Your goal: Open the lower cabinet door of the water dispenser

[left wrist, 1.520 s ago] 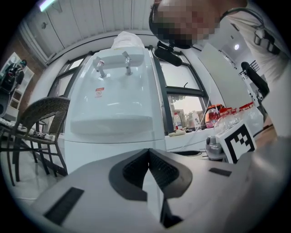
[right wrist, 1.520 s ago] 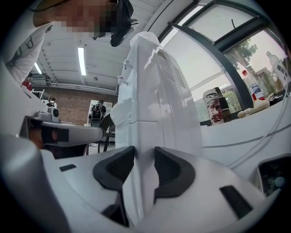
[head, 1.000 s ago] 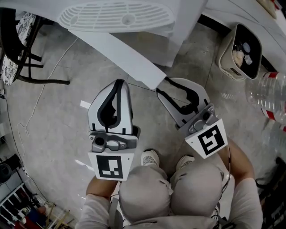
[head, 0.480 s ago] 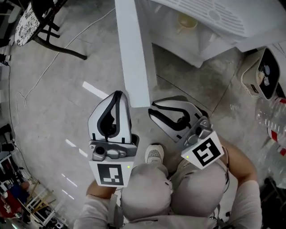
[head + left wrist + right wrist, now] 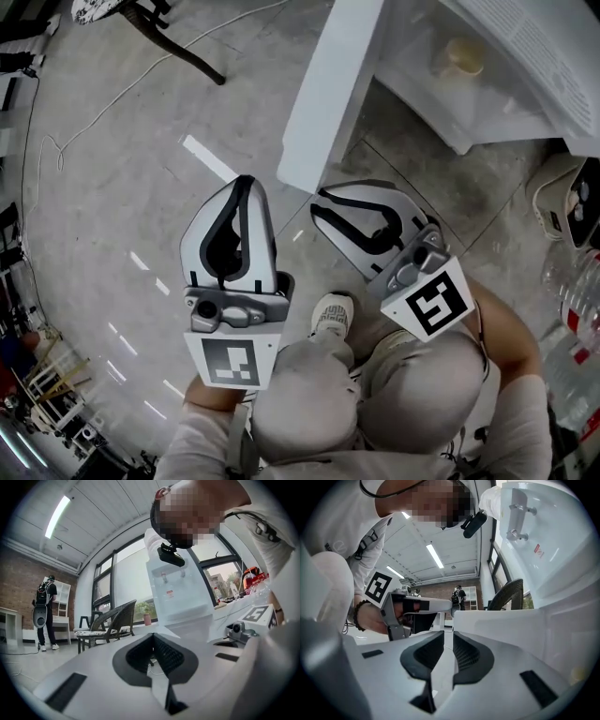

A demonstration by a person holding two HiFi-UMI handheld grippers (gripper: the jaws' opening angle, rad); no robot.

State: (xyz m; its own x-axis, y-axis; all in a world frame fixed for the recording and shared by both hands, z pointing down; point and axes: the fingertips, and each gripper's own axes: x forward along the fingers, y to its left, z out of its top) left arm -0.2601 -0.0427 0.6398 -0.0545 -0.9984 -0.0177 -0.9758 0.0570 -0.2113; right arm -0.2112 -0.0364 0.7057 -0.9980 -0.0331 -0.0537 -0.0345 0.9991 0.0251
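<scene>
The white water dispenser [image 5: 525, 37] fills the top right of the head view. Its lower cabinet door [image 5: 323, 103] stands swung out, and the cabinet's inside shows with a pale cup [image 5: 457, 58] in it. My right gripper [image 5: 317, 202] sits just below the door's free end, apart from it. Its jaws have just been closing and now stand open with a narrow gap and nothing between them [image 5: 448, 637]. The door panel [image 5: 511, 627] rises to their right. My left gripper [image 5: 246, 180] is shut and empty over the floor, left of the door [image 5: 151, 637].
A pale bin [image 5: 572, 211] and clear plastic bottles [image 5: 574, 281] stand at the right. Black chair legs [image 5: 178, 47] and a thin cable [image 5: 56, 150] lie at the upper left. My shoe [image 5: 333, 314] is between the grippers. A person [image 5: 44, 611] stands far off.
The door has swung from lying across the cabinet's front to standing out, which uncovers the inside. The right gripper, earlier at the door's free end with wider jaws, has narrowed them and come off.
</scene>
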